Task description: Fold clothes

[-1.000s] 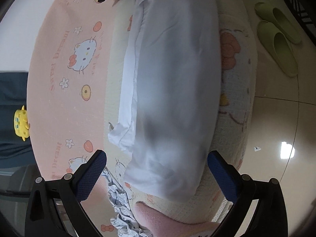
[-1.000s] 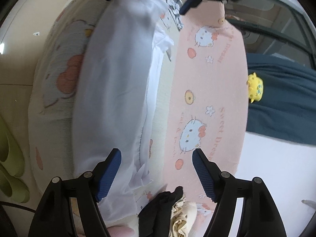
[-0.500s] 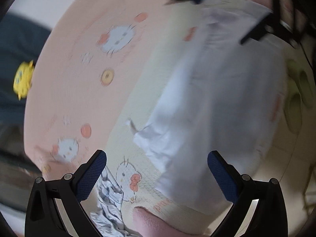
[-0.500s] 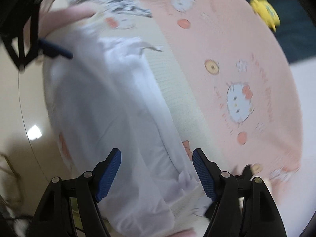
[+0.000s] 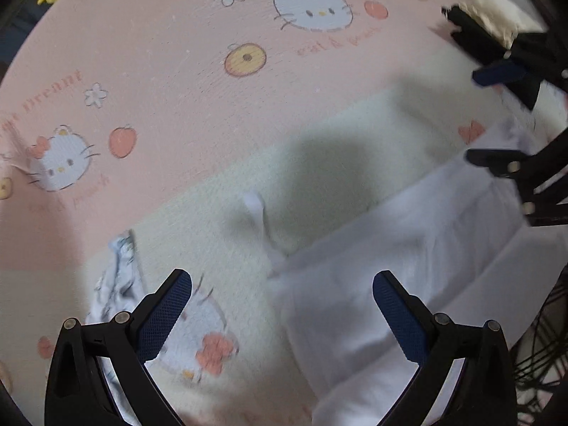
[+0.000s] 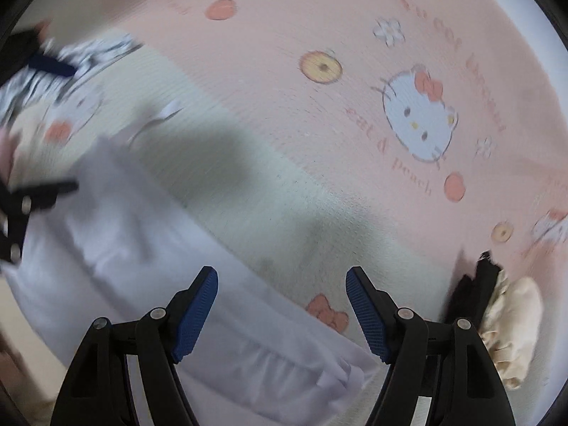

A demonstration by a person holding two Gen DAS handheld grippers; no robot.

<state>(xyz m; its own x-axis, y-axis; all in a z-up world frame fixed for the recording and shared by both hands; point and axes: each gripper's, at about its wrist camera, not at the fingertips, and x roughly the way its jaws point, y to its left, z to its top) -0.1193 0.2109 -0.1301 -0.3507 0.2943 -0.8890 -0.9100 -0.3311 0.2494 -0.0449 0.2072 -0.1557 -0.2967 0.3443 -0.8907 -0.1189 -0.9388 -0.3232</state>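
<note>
The white garment [image 5: 383, 277] lies on the bed, on the cream band of the cartoon-cat sheet [image 5: 170, 81], as a long narrow strip, so I judge the first lengthwise fold is done and the crosswise fold is left. My left hand-held gripper [image 5: 282, 305] and my right hand-held gripper [image 6: 282, 301] both hang over this strip with jaws wide apart and hold nothing. A patterned cloth [image 5: 117, 284] and a dark and cream pile [image 6: 497, 305] lie at the two ends, and I cannot tell if they are folded.
</note>
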